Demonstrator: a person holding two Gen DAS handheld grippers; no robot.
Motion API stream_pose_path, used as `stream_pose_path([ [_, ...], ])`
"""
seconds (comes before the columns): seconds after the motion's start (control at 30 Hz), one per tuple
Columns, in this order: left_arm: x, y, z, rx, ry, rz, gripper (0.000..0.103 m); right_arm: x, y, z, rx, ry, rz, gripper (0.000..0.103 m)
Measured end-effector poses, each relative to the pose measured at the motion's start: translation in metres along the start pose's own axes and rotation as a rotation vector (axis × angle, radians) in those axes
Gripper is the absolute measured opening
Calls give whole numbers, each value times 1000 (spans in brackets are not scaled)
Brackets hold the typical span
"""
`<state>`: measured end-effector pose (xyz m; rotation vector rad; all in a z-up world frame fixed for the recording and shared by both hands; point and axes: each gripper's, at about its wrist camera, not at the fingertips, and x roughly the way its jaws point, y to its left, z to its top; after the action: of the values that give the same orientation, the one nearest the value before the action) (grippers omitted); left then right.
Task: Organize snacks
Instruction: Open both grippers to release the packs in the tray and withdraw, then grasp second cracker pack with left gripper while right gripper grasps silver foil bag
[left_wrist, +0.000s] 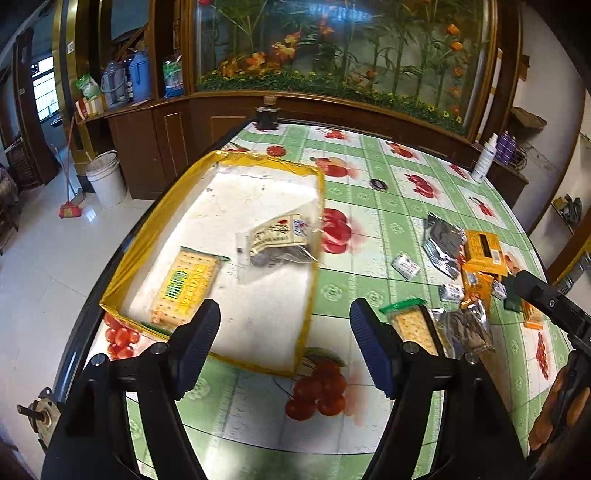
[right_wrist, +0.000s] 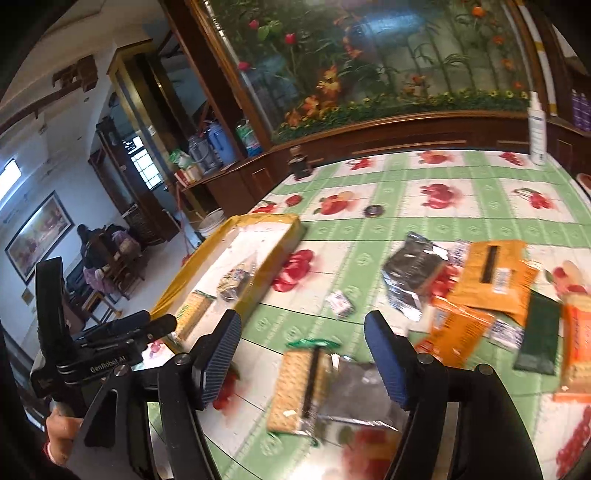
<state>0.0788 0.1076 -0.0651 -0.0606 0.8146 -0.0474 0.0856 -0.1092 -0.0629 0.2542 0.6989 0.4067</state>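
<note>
1. Desk (left_wrist: 369, 258) under a green checked fruit-print cloth; carries the tray on its left part and a loose cluster of snacks on its right.
2. Tray (left_wrist: 125, 266), shallow, yellow-edged with a white floor; already holds a yellow cracker packet (left_wrist: 186, 284) and a clear bag of dark snack (left_wrist: 280, 240). Judged light and somewhat flexible at the rim; best left where it lies.
3. Orange carton (right_wrist: 491, 277), flat and lying face up among the loose pile; judged stiff and light, best taken across its short edges.
4. Black foil pouch (right_wrist: 413, 273), crinkled; judged soft, slick and easily crushed; best pinched at a sealed end.
5. Green-ended cracker pack (right_wrist: 299, 387), clear wrapper, flat on the desk directly ahead of the right hand-held gripper (right_wrist: 303, 365), touching a silver foil packet (right_wrist: 358, 398) on its right side. Contents judged brittle: light squeeze across the narrow width at mid-length, not a pinch at the film ends, which may slip.
6. Small white-wrapped sweets (right_wrist: 340, 302), scattered near the pile; judged light and prone to skid on the cloth.
7. Right hand-held gripper: spread wide, nothing between the pads, poised above the cracker pack, not touching.
8. Left hand-held gripper (left_wrist: 284, 347): spread wide, empty, hovering over the near edge of the tray.
</note>
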Motion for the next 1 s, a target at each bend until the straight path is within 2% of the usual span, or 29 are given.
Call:
stream_pose_path([
  [0.27, 8, -37, -17, 31, 70, -82, 73, -34, -39, -24, 53, -7, -85, 73],
  [0.5, 13, -70, -31, 66, 105, -103, 73, -45, -56, -41, 80, -2, -109, 73],
  [0.7, 7, -82, -34, 72, 79, -69, 73, -56, -58, -47, 90, -20, -114, 73],
  [1.0, 0, -86, -36, 63, 23, 24, 73, -62, -60, -50, 93, -32, -120, 75],
])
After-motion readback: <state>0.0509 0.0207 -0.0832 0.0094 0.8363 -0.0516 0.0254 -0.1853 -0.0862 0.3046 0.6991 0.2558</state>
